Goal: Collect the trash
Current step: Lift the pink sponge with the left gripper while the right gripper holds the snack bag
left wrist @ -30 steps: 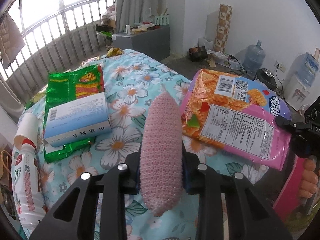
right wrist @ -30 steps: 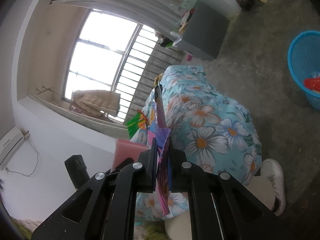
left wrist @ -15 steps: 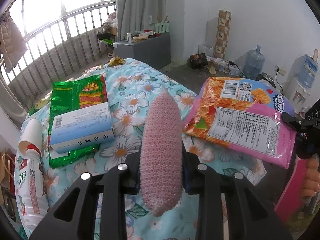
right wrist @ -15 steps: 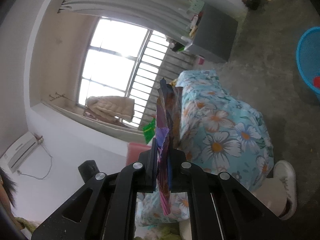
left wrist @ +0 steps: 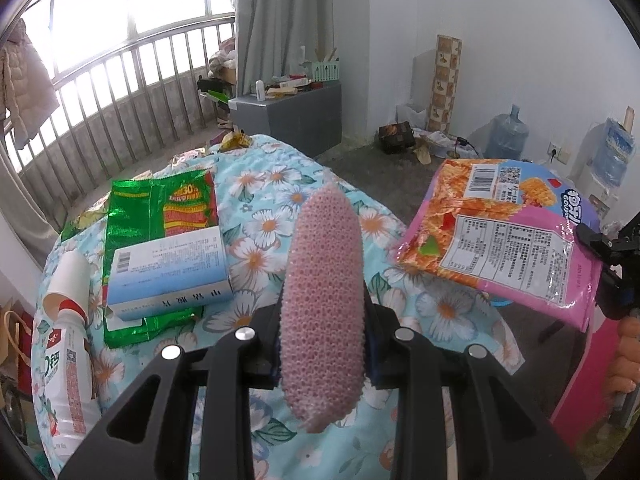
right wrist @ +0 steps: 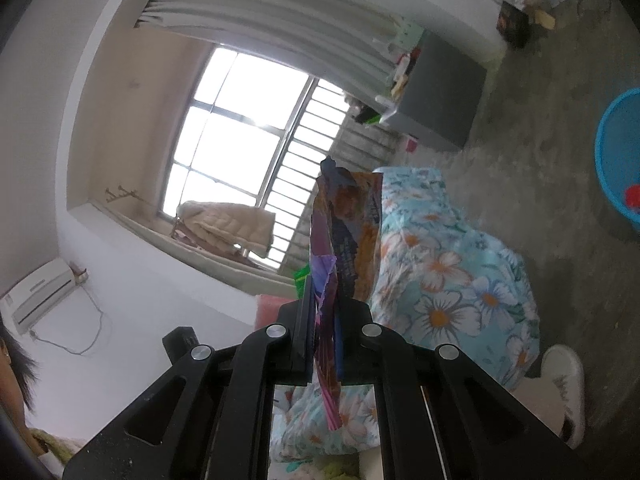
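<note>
Left tongs [left wrist: 322, 344] clamped on a pink foam net sleeve [left wrist: 324, 300], which sticks out ahead of the tips above the floral-cloth table [left wrist: 276, 184]. Right tongs [right wrist: 324, 344] pinched nearly closed on the edge of a pink-orange snack bag [left wrist: 500, 232], held in the air right of the left tongs. Left of the sleeve, on the table: blue-white box [left wrist: 168, 276] atop a green wrapper [left wrist: 160, 216], white bottle [left wrist: 64, 356] further left. Blue basket [right wrist: 620, 160] on the floor, well right of the right tongs.

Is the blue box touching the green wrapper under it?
Touching. In the left wrist view the blue box lies flat on the green wrapper, whose foil shows along the box's edges with no gap.
</note>
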`<state>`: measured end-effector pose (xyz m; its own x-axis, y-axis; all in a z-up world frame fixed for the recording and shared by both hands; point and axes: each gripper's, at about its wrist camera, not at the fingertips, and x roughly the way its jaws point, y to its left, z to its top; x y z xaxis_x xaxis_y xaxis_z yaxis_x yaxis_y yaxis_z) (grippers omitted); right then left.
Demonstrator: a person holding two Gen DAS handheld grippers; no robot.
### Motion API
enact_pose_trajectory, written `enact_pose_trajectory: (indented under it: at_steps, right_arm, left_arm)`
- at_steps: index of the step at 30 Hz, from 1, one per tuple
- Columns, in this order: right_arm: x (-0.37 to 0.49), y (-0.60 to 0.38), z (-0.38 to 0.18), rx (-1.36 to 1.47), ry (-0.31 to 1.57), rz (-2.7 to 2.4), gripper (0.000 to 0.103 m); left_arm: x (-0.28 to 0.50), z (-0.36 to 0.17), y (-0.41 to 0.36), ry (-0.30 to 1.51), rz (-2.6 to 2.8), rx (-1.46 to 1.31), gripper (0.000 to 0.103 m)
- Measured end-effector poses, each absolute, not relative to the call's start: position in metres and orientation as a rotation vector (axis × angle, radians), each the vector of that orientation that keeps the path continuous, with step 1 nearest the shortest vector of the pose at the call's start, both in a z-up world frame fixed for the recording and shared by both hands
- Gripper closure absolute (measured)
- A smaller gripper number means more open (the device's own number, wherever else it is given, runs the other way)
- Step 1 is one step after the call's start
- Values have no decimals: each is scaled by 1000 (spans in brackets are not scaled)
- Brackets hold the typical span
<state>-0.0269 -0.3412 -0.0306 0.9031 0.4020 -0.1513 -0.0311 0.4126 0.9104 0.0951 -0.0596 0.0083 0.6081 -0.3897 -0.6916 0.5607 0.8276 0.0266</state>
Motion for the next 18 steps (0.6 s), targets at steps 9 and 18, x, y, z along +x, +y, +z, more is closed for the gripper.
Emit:
enact_pose_trajectory:
  at_steps: [9,18]
  right_arm:
    - [-36,-354,-26,1104,326,239,97]
    - [-45,-364,-25,1093,289,192,97]
  left_arm:
    - [95,15,-69,711,-577,245,74]
    - [97,22,-81,683,-609,243,74]
